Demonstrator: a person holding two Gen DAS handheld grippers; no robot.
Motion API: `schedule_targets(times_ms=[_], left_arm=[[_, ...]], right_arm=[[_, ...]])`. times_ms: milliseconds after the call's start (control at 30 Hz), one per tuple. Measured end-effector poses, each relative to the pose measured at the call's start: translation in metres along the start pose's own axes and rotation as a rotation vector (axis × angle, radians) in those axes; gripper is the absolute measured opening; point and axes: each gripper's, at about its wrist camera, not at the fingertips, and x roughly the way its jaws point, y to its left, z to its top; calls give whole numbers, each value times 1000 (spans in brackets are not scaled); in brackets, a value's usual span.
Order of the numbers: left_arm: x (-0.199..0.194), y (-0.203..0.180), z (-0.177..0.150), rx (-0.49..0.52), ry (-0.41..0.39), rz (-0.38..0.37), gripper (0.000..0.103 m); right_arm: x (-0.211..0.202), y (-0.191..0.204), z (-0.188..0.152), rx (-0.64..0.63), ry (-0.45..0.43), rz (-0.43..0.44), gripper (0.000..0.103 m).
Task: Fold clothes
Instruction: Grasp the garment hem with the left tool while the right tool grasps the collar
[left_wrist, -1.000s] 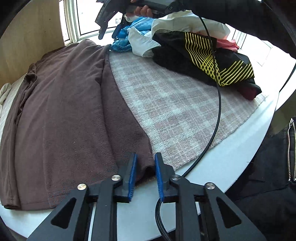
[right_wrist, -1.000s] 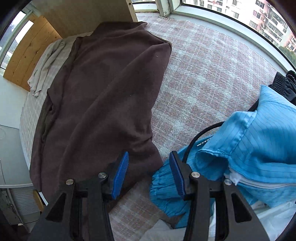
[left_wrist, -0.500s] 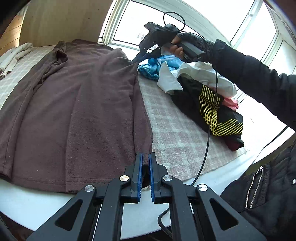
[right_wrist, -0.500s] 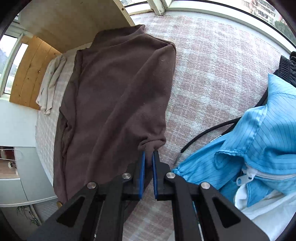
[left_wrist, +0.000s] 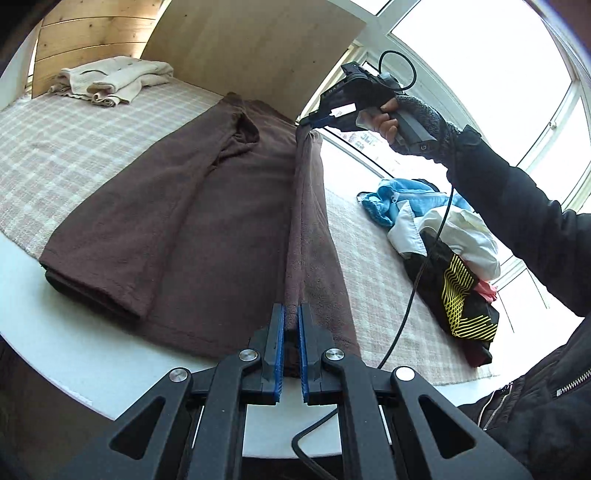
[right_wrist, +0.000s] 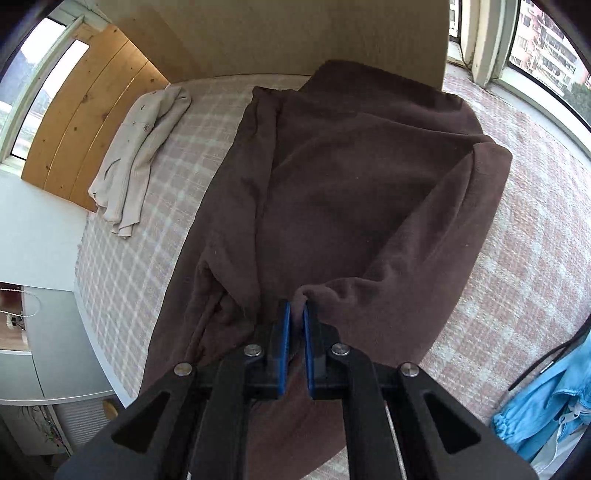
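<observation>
White round table (left_wrist: 62, 343) with checked cloth (left_wrist: 55, 147), windows and wood panels behind. One brown garment (left_wrist: 207, 236) spread ahead of both; left hand-held gripper (left_wrist: 291, 332) clenched on its near edge, right hand-held gripper (right_wrist: 294, 321) clenched on its far edge. One folded cream garment (left_wrist: 110, 79) beyond, one unfolded pile (left_wrist: 443, 254) right.

Left wrist view: low, close, looking along the brown garment (left_wrist: 207, 221) toward windows. Right wrist view: steeply down, close. Shared: same garment, folded cream garment (right_wrist: 136, 147).
</observation>
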Motion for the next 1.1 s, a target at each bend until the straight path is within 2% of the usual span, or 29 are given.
schedule_targets(times_ms=[200,433,500,567,633,733,800,867,900,1000,1100], left_arm=[[7,33,1,-40,14,40,6],[11,45,4,-35,31,74,6],[13,44,5,-17,44,83,6],[20,45,4,-11,87,69,6],[21,46,4,-24,112,64,7],[7,45,4,-13,118,91,8],[-10,43,7,3,112,126,8],[-25,33,14,41,88,147,8],[-30,27,18,64,78,155,8],[-17,1,34,174,73,145,8],[14,-14,42,235,92,82,8]], right_arm=[[44,18,12,-11,46,-66,7],[47,14,11,-19,52,-64,7],[46,16,9,-61,57,-75,8],[36,20,6,-110,49,-89,13],[19,22,1,-146,25,-93,29],[-30,8,-12,-171,-99,-21,34],[-64,-12,-26,-176,-234,7,34],[-75,-29,-34,-148,-305,-72,20],[-70,-38,-35,-134,-297,-69,7],[-45,-57,-35,-100,-265,-61,7],[-18,-63,-38,-106,-226,-63,7]])
